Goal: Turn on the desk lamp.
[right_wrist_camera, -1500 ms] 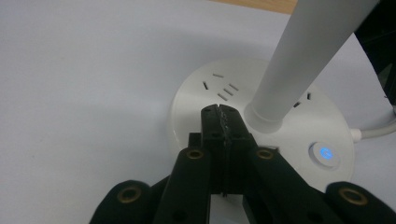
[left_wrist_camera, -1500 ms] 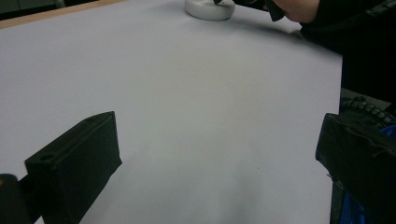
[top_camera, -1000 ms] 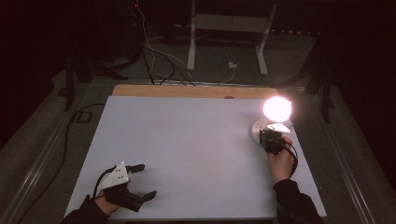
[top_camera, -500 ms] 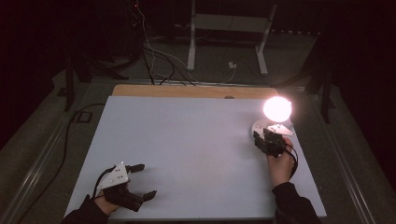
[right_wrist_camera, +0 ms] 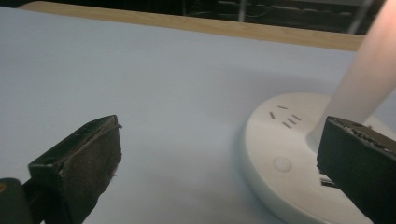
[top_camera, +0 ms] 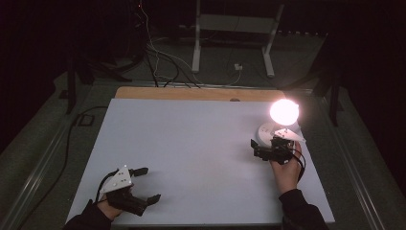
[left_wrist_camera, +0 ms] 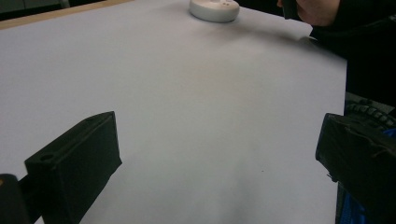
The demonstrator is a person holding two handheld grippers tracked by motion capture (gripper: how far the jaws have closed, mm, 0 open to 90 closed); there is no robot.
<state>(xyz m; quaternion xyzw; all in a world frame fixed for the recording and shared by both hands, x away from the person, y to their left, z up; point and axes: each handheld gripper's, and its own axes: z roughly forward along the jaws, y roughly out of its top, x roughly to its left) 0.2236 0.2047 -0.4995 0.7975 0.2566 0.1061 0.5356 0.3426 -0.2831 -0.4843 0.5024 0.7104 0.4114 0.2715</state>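
Right gripper (top_camera: 261, 149), jaws wide and empty, just beside the lit lamp's white base (right_wrist_camera: 299, 154) at the table's (top_camera: 191, 143) far right; probably approaching the base button (right_wrist_camera: 282, 164). Left gripper (top_camera: 143, 184) rests wide, well apart

A white table (top_camera: 191, 143) stands in a dark room, with a wooden strip (top_camera: 191, 93) along its far edge. A lit lamp (top_camera: 284, 111) with a round white base (right_wrist_camera: 285, 154) stands on the table near its right edge. Beyond the table, cables (top_camera: 158, 62) and a metal stand (top_camera: 234, 28) are on the floor.
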